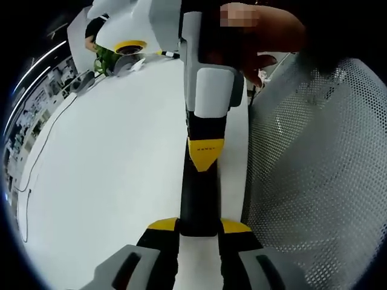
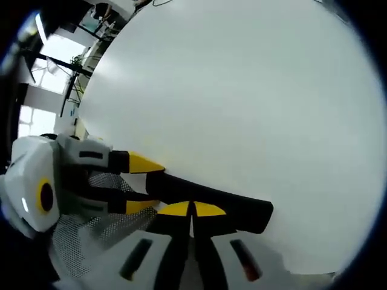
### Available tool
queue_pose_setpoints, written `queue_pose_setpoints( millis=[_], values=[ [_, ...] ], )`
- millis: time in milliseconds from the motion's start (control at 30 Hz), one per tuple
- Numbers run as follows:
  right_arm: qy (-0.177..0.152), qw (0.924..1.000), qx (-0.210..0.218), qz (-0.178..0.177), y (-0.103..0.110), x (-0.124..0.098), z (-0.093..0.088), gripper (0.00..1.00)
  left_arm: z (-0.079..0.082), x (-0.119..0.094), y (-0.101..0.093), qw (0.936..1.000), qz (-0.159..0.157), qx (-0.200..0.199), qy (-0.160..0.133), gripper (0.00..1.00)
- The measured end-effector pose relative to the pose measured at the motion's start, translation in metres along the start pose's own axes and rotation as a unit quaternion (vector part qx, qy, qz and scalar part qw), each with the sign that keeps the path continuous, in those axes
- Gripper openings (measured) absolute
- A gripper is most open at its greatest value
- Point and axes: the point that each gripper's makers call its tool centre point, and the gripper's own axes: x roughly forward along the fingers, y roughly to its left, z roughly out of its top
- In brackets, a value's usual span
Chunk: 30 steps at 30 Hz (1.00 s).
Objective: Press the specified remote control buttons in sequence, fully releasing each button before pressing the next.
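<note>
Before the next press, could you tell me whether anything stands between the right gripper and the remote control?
Nothing visible does. The right gripper, its jaws closed together, appears to rest its tips directly on the black remote control. The left gripper clamps the remote by one end over the white table.

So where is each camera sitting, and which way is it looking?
Left gripper view: rides on the left tongs, looking along the black remote they clamp and over the white table; the right tongs and a person's hand show ahead.
Right gripper view: rides on the right tongs, closed tips on the remote, facing across the table; the left tongs enter from the left.
Shared: remote, table, both tongs, white mesh.
</note>
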Motion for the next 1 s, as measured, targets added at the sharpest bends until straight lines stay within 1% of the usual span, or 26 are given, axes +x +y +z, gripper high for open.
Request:
queue_pose_setpoints(
  millis=[133,233,267,433,500,667,700,767,1000],
  values=[
    [-0.002,0.9999,0.012,0.0,-0.001,0.0,0.001,0.0,0.0,0.001,0.0,1.0,0.0,0.002,0.0,0.25],
    [0.001,1.0,0.002,-0.006,0.001,0.001,0.001,0.0,0.001,0.001,0.0,1.0,0.0,0.002,0.0,0.25],
    [0.003,0.9999,-0.008,-0.01,0.001,0.001,0.001,0.0,0.001,0.001,0.0,1.0,0.001,0.001,-0.001,0.25],
    [0.001,0.9996,-0.023,-0.012,0.002,0.0,0.001,0.0,0.002,0.001,0.001,1.0,0.004,-0.004,-0.003,0.25],
    [0.002,0.9997,-0.017,-0.015,0.001,0.0,0.001,0.0,0.002,0.001,0.001,0.9999,0.005,-0.009,-0.002,0.25],
    [0.002,1.0,-0.004,-0.004,0.001,0.0,0.002,0.0,0.002,0.001,0.001,0.9999,0.008,-0.013,-0.004,0.25],
    [-0.006,1.0,0.002,0.008,0.005,0.0,0.004,0.0,0.002,0.001,0.001,0.9999,0.008,-0.013,-0.004,0.25],
    [-0.008,0.9996,0.005,0.028,0.011,-0.001,0.005,0.0,0.002,0.001,0.001,0.9999,0.008,-0.012,-0.004,0.25],
    [-0.005,0.9997,-0.005,0.022,0.012,0.001,0.004,0.0,0.002,0.001,0.001,0.9999,0.008,-0.012,-0.004,0.25]
  ],
)
